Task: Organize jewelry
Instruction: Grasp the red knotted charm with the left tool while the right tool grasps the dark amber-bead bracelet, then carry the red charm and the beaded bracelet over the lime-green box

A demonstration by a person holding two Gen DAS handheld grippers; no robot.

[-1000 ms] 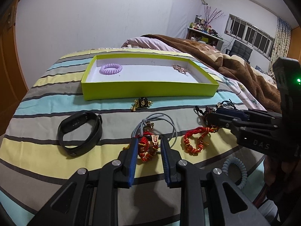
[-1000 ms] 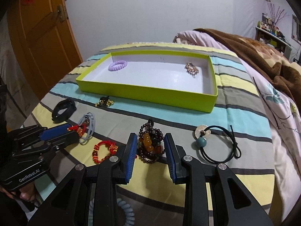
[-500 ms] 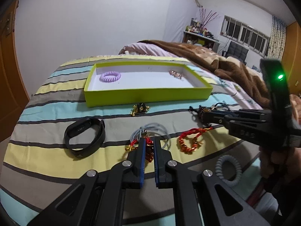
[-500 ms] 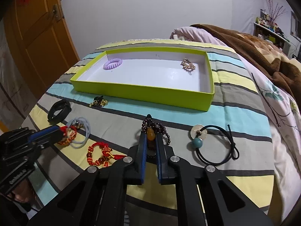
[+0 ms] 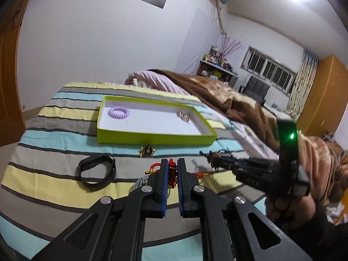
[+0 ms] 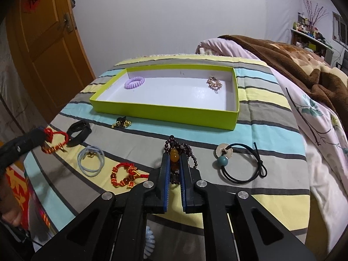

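Note:
My left gripper [image 5: 171, 165] is shut on a red and gold cord bracelet [image 5: 171, 175] and holds it above the striped bedspread; it also shows in the right wrist view [image 6: 54, 143]. My right gripper [image 6: 174, 161] is shut on a dark bead bracelet with an amber bead [image 6: 174, 155], lifted off the bed. A lime green tray [image 6: 165, 113] with a white floor lies beyond, holding a purple coil hair tie [image 6: 134, 82] and a rose gold piece [image 6: 214, 83]. The tray also shows in the left wrist view [image 5: 152, 138].
On the bedspread lie a black fitness band [image 6: 78, 131], a small black and gold piece [image 6: 121, 122], grey-blue hair elastics [image 6: 91, 158], a second red bracelet [image 6: 125, 175], and a black cord with teal bead [image 6: 239, 163]. A brown blanket [image 6: 282, 52] is heaped on the right.
Both grippers closed on their bracelets and lifted them off the bed. The left gripper has risen and tilted up, with the red bracelet hanging from it.

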